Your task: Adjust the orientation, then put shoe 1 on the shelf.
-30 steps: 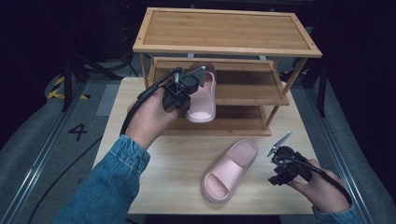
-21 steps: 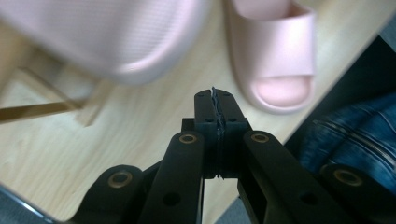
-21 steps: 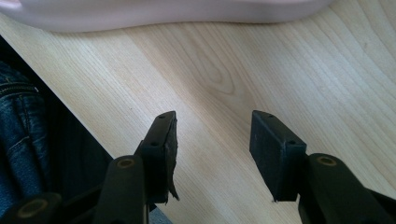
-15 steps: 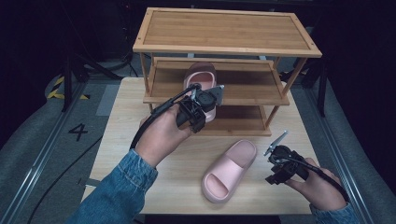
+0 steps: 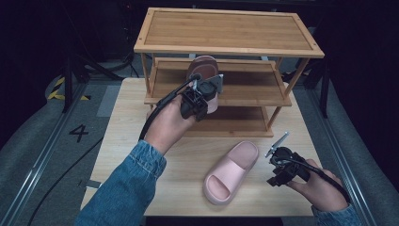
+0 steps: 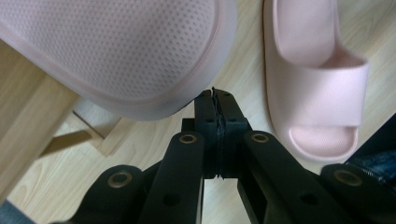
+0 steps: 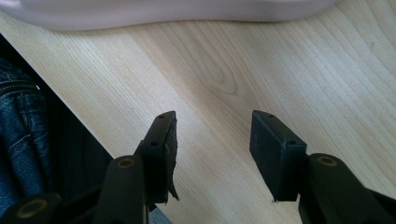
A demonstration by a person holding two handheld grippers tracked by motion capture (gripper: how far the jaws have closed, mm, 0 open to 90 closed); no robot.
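L gripper (image 5: pixel 203 96) has carried one pink slipper (image 5: pixel 203 75) from in front of the rack (image 5: pixel 282 33) onto its middle shelf; fingers pinched nearly flat on the slipper's rim, so probably placing it, one of the pair shelved. R gripper (image 5: pixel 277 162) rests on the worktop (image 5: pixel 127 122), fingers wide apart, holding nothing. 2nd slipper (image 5: pixel 230 170) lies just beside it, way to it clear, top shelf overhangs.

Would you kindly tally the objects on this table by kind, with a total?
Pink slide sandals: 2 (one on the rack's middle shelf, one on the table)
Wooden shoe racks: 1
Handheld grippers: 2 (left gripper, right gripper)
Total: 5
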